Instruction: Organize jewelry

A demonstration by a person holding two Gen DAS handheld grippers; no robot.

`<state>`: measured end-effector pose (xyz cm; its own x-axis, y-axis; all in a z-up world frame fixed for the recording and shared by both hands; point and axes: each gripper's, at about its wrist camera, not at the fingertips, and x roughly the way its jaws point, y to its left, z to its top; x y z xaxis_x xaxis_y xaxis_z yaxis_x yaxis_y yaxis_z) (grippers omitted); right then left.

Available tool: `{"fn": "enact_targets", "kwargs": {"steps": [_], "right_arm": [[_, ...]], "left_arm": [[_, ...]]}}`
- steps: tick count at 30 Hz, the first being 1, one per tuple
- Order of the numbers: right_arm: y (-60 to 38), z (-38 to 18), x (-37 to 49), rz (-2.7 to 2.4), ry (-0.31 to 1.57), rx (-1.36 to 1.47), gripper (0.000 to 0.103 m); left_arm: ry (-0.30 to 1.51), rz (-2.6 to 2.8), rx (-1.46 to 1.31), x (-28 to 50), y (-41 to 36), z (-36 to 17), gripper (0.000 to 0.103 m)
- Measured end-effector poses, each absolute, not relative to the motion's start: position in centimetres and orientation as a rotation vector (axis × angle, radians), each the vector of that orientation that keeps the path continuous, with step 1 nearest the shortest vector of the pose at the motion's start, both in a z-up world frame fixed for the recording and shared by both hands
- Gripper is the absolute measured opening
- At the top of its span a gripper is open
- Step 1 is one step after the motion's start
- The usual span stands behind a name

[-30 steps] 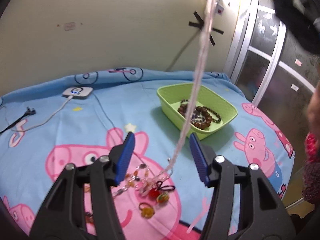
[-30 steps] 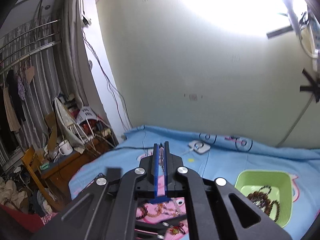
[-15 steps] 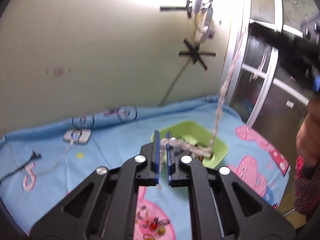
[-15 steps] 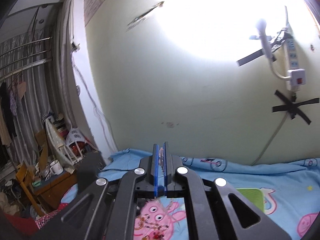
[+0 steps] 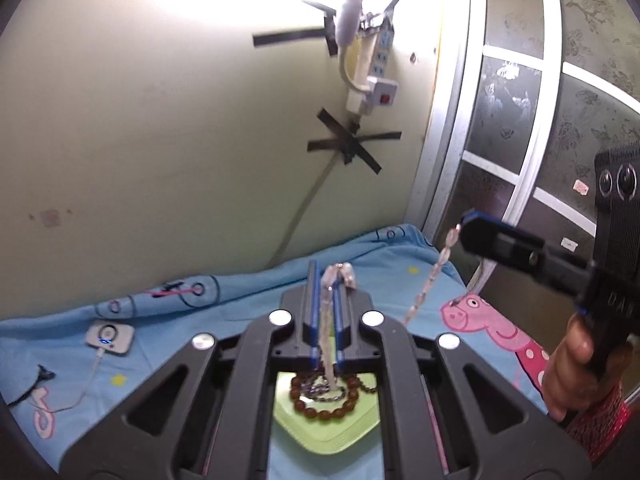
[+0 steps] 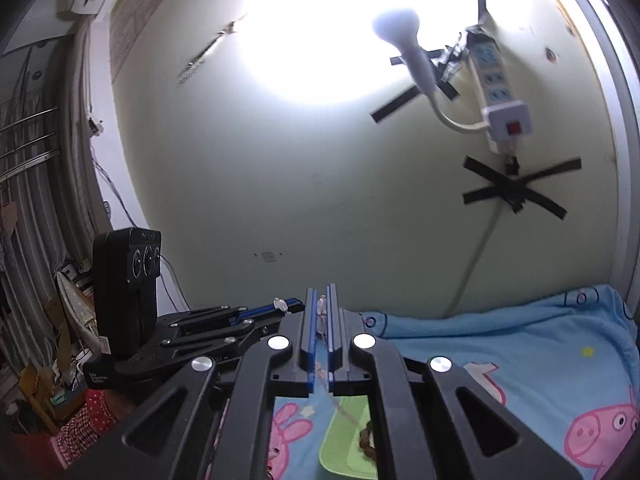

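matt black plastic grippers [image 5: 326, 280] with blue pads, translucent glassy necklace [image 5: 424, 284], glossy brown beads [image 5: 320, 410] in smooth green plastic tray [image 5: 320, 432], printed cloth sheet [image 5: 140, 360].

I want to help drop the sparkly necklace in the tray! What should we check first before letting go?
1. Left tongs shut on the pale pink crystal bead necklace: ok.
2. Right tongs shut on its other end: ok.
3. Lime green plastic tray directly below the left tongs: ok.
4. Hanging strand reaches down into the tray: ok.
5. Room beside the brown wooden bead bracelet already inside: cannot tell.
6. Span between the tongs hangs over the tray, not the blue cartoon-pig bedsheet: not ok.
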<state>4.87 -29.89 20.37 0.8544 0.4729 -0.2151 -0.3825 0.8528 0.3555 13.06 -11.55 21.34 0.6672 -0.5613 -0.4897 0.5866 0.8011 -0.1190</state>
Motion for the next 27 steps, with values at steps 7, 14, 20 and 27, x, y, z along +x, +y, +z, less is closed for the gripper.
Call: {"fn": "enact_targets", "kwargs": {"steps": [7,14,20,27], "right_arm": [[-31.9,14.9,7.1,0.409,0.408,0.361,0.0],[-30.7,8.4,10.7,0.4,0.561,0.374,0.0],[-30.8,6.8,11.8,0.384,0.604,0.428,0.005],[-29.5,9.2,9.6,0.44,0.532,0.438,0.015]], "left_arm": [[0.654,-0.644,0.091,15.1,-14.3,16.4,0.006],[0.835,-0.496,0.188,17.8,-15.4,10.4,0.045],[0.868,-0.428,0.166,17.8,-12.2,10.2,0.045],[0.781,-0.405,0.109,15.4,-6.9,13.9,0.046]]}}
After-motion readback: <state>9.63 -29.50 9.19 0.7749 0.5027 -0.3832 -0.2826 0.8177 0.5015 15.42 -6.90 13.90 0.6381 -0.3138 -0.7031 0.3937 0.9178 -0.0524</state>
